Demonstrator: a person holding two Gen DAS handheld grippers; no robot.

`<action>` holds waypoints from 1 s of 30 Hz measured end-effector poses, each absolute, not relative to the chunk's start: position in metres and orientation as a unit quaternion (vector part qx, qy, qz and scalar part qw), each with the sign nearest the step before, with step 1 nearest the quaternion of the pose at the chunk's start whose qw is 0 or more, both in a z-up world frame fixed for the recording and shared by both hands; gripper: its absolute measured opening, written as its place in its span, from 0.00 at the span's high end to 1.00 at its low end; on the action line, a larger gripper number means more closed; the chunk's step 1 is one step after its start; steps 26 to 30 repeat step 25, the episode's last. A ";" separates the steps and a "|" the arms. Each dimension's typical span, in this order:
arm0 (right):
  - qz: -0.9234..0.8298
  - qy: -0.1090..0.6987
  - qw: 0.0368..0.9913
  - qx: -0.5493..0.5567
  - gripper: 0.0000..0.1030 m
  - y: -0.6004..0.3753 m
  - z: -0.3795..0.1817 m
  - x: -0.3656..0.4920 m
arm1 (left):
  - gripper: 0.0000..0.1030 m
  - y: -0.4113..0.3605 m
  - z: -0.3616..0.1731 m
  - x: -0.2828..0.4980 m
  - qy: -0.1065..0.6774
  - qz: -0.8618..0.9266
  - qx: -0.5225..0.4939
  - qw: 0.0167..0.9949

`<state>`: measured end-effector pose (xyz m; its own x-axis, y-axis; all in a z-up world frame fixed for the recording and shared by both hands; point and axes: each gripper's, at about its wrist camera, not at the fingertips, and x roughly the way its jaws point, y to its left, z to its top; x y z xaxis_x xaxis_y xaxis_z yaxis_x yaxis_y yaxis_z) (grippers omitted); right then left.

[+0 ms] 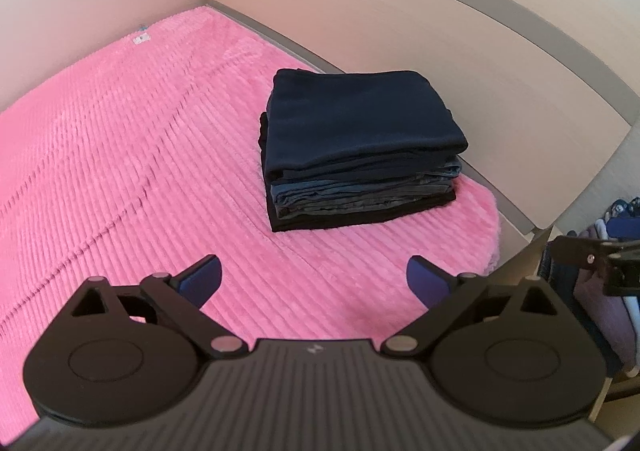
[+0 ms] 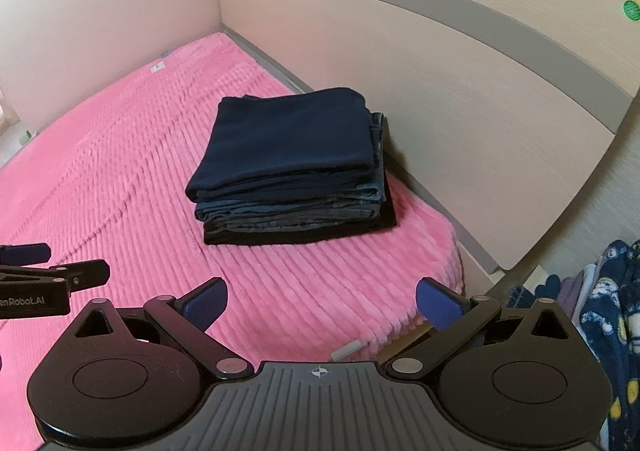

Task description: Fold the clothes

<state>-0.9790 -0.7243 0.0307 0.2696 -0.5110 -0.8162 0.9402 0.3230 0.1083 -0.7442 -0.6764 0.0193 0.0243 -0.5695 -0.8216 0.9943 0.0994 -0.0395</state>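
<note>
Stack (image 1: 360,147) near headboard (image 1: 440,63), tongs (image 1: 314,281) wide.

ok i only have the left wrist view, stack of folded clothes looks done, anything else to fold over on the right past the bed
Observer: Yes. The right wrist view shows a dark blue patterned garment hanging beside the bed's corner, unfolded.
Operator: is the right gripper holding anything
Observer: No. The right gripper is open and empty, over the pink bedspread, short of the stack of folded clothes.
Operator: anything on the headboard i can't see
Observer: A small green sticker sits near the headboard's far right edge, outside your frame.
Operator: and my left gripper from there
Observer: The left gripper is open too; the right wrist view shows only one of its arms, at the left edge.
</note>
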 end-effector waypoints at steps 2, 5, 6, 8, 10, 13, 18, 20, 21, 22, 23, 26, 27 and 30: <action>-0.495 0.350 0.733 0.308 0.00 -0.724 0.031 -0.978 | 0.06 -0.676 0.019 -0.744 0.357 -0.600 0.298 0.651; -0.496 0.352 0.732 0.306 0.00 -0.724 0.031 -0.977 | 0.06 -0.674 0.019 -0.743 0.357 -0.600 0.300 0.651; -0.496 0.353 0.732 0.305 0.00 -0.724 0.031 -0.976 | 0.06 -0.674 0.018 -0.743 0.356 -0.600 0.300 0.650; -0.496 0.355 0.732 0.305 0.00 -0.724 0.031 -0.976 | 0.06 -0.673 0.018 -0.743 0.355 -0.600 0.302 0.650; -0.496 0.356 0.731 0.305 0.00 -0.723 0.031 -0.975 | 0.05 -0.672 0.017 -0.743 0.353 -0.601 0.305 0.649; -0.497 0.356 0.731 0.305 0.00 -0.723 0.031 -0.974 | 0.04 -0.671 0.016 -0.744 0.353 -0.602 0.306 0.648; -0.495 0.357 0.731 0.305 0.00 -0.723 0.030 -0.972 | 0.03 -0.670 0.015 -0.745 0.348 -0.605 0.309 0.646; -0.495 0.357 0.731 0.305 0.00 -0.724 0.030 -0.971 | 0.03 -0.671 0.015 -0.745 0.347 -0.605 0.310 0.647; -0.495 0.357 0.731 0.305 0.00 -0.724 0.030 -0.971 | 0.03 -0.671 0.015 -0.745 0.346 -0.605 0.310 0.646; -0.495 0.358 0.731 0.305 0.00 -0.724 0.030 -0.971 | 0.03 -0.671 0.015 -0.745 0.346 -0.605 0.310 0.646; -0.495 0.358 0.730 0.306 0.00 -0.724 0.030 -0.971 | 0.03 -0.671 0.015 -0.745 0.346 -0.606 0.310 0.646; -0.495 0.359 0.729 0.307 0.00 -0.725 0.029 -0.970 | 0.03 -0.670 0.015 -0.745 0.342 -0.608 0.310 0.646; -0.495 0.359 0.729 0.307 0.00 -0.725 0.029 -0.970 | 0.03 -0.670 0.015 -0.745 0.342 -0.608 0.310 0.646; -0.495 0.359 0.729 0.307 0.00 -0.725 0.029 -0.970 | 0.03 -0.670 0.015 -0.745 0.342 -0.608 0.310 0.646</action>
